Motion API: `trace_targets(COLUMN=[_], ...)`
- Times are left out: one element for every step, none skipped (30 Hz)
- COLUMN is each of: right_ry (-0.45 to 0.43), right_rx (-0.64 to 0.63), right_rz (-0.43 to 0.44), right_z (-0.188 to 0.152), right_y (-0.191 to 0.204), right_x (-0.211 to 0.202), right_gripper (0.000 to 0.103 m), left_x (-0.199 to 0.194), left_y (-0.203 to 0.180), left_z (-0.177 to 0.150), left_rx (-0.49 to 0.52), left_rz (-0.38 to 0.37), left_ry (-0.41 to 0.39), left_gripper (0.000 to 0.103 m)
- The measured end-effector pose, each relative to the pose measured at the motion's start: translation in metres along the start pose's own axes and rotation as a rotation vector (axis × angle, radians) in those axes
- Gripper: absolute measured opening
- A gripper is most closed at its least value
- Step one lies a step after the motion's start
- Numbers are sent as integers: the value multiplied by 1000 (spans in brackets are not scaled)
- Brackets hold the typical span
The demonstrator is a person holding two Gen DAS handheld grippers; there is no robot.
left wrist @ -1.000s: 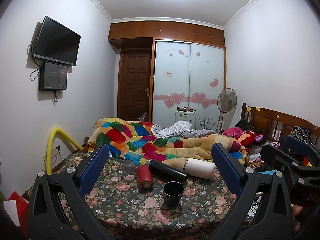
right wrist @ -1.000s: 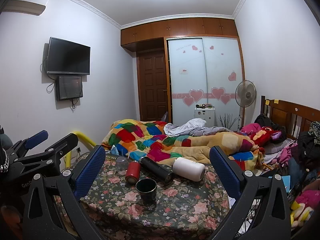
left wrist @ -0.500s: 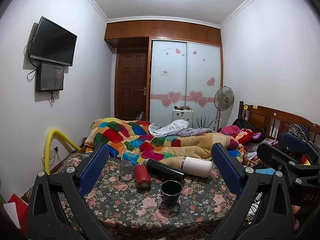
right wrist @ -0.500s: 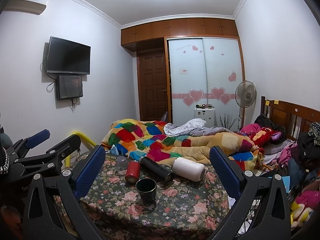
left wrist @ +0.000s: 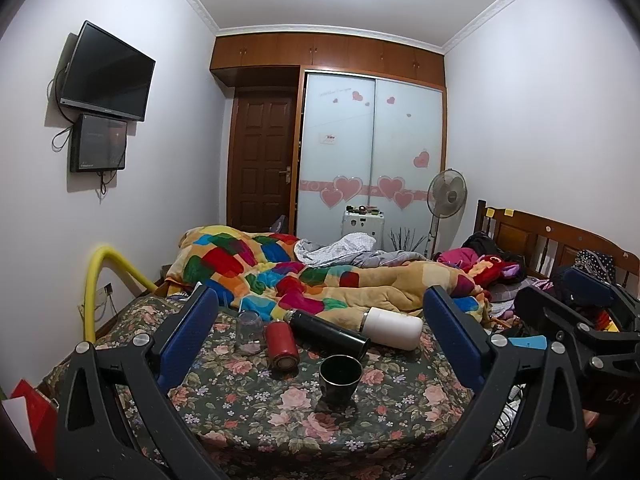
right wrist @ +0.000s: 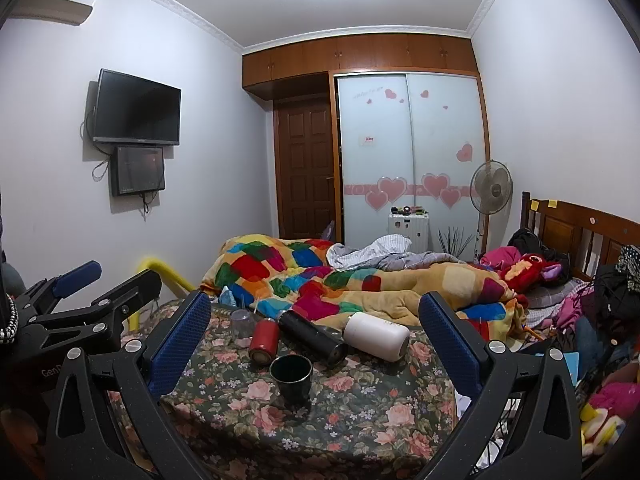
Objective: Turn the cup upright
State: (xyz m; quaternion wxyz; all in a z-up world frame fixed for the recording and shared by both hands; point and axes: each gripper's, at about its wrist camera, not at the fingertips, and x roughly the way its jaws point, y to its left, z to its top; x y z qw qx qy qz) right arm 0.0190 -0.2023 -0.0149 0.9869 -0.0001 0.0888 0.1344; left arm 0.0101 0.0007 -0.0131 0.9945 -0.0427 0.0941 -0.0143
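Both wrist cameras sit low and look level across the flower-patterned table [left wrist: 248, 412] toward the far wardrobe [left wrist: 372, 152], with the bed [right wrist: 360, 276] in between. The left view frames the dark cup [left wrist: 340, 376] standing between its wide-spread jaws, slightly right of their midline; the right view has the same cup [right wrist: 291, 372] left of its midline. Both stand back from the table. Each sees the other: the right gripper [left wrist: 576, 320] lies outside the left jaws, the left gripper [right wrist: 76, 300] outside the right jaws.
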Motion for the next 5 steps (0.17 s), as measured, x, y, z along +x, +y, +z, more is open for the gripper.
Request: trace_targets(right_ry=[0,1,6,11,14], right_rx=[0,1,0,-2,-3], right_rz=[0,-1,0,1,1], right_z=[0,0,-1,-1,-2], right_y=[0,0,1,2,2], right_x=[0,0,1,3,4], right_gripper=[103,103,103,103,103], left_x=[1,1,2,2,3], left_y=[1,2,5,7,11], left_z=[-1,-1,-2,-2,-3], left_rx=[-3,-8,-17,-24,-31], left_rz=[0,2,3,5,9], left_ry=[1,2,4,5,5], left_gripper=[103,103,103,103,103])
